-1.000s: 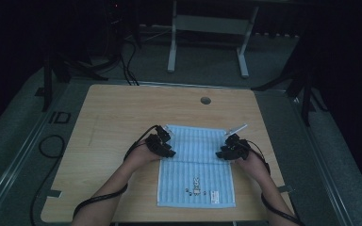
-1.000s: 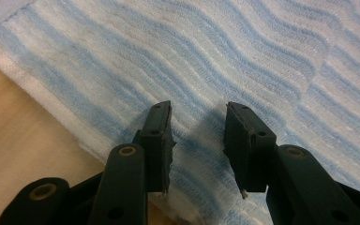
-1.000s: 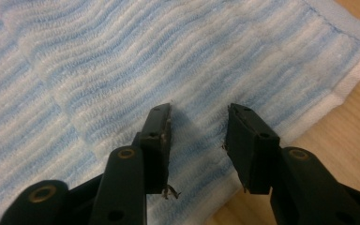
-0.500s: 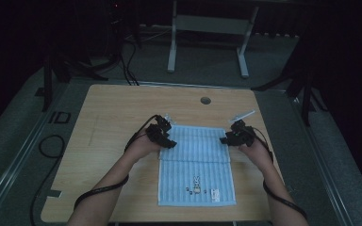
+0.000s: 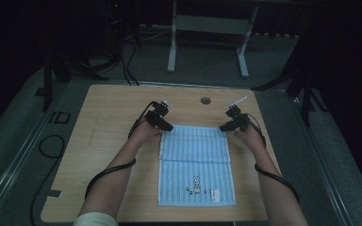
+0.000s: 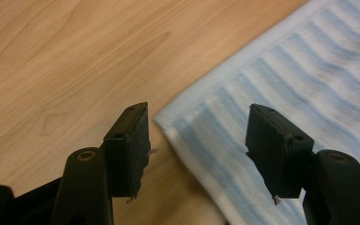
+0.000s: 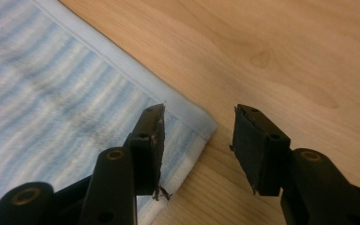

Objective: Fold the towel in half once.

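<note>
Dim room with a metal stand (image 5: 207, 35) at the top of the frame, a wooden table (image 5: 108, 122) mid-frame, and a blue striped towel (image 5: 195, 162) lying lower centre. It looks like an unfolding or spreading step — the left gripper (image 6: 197, 140) and right gripper (image 7: 198, 140) are both agape and empty, each straddling a far towel corner. Next, I'd judge, comes smoothing or a fresh pinch at those corners.

Bare worktop (image 5: 108, 141) lies open left and right of the striped towel (image 5: 195, 160); only a round hole (image 5: 205, 100) sits beyond it.
</note>
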Demonstrator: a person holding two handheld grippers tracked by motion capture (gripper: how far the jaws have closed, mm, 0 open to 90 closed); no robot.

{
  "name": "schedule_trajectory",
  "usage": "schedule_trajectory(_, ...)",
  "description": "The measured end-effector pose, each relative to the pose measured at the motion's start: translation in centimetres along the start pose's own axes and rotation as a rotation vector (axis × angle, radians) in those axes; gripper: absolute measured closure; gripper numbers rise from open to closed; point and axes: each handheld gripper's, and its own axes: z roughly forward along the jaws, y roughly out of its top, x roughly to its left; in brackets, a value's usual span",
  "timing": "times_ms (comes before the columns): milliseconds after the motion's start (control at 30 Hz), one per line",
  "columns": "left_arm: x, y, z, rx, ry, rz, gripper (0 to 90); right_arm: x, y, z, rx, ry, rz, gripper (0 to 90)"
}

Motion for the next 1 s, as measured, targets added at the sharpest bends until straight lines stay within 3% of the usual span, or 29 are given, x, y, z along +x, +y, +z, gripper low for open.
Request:
schedule_trajectory(100,0.3,-0.2,0.7,0.002,0.009,-0.013,43.2,0.0,-0.1,0.8,0.018,-0.006,-0.003,53.5)
schedule_trajectory(200,0.2,-0.4,1.1,0.000,-0.021,-0.016,46.5,0.2,-0.2,1.3,0.035,-0.009,-0.013,57.2)
schedule_trajectory(333,-0.2,-0.4,1.6,0.017,-0.020,0.003,50.7,0.3,-0.3,1.6,0.046,-0.004,-0.022,63.2)
schedule_trajectory(433,-0.4,-0.3,1.7,0.015,-0.004,0.013,55.1,0.3,-0.3,1.5,0.048,0.001,-0.022,78.1)
schedule_trajectory(567,-0.7,-0.1,1.6,0.027,-0.015,0.038,79.9,0.6,0.2,1.5,0.086,0.004,-0.038,83.4)
schedule_trajectory(633,-0.8,0.1,1.2,0.021,-0.022,0.051,86.7,0.7,0.6,1.2,0.093,0.001,-0.049,83.5)
schedule_trajectory(767,-0.9,0.8,-0.5,-0.029,-0.016,0.073,87.9,0.9,1.7,-0.4,0.063,-0.001,-0.060,83.6)
schedule_trajectory(833,-0.9,1.4,-2.0,-0.077,-0.034,0.067,87.9,0.8,2.3,-1.6,0.038,-0.011,-0.071,83.6)
schedule_trajectory(1000,-1.1,2.8,-6.7,-0.198,-0.011,0.073,87.8,0.8,4.1,-5.6,-0.053,-0.041,-0.089,83.5)
